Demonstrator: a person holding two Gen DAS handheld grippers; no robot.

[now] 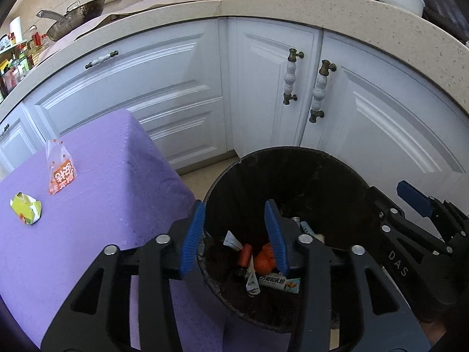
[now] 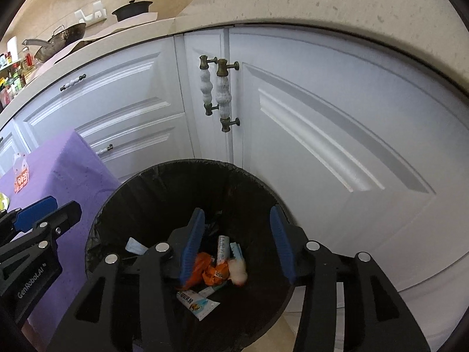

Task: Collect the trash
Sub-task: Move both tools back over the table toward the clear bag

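In front of you stand white panelled kitchen cabinets (image 1: 181,88) under a speckled beige stone countertop (image 1: 293,6), and beside them, on your left, a table draped in a purple cloth (image 1: 102,190). Just beside the table sits the round black bin lined with a black bag (image 2: 152,193), holding crumpled wrappers, among them an orange one (image 2: 211,272) and a white-and-blue printed packet (image 2: 196,302). Your left gripper (image 1: 234,234) hangs over the bin's near-left rim with its blue-padded jaws spread and nothing between them; your right gripper (image 2: 237,243) hovers above the bin, jaws likewise apart and empty. On the cloth, well apart from the bin, lie a clear-and-orange plastic packet (image 1: 60,170) and a crumpled yellow-green wrapper (image 1: 26,211)
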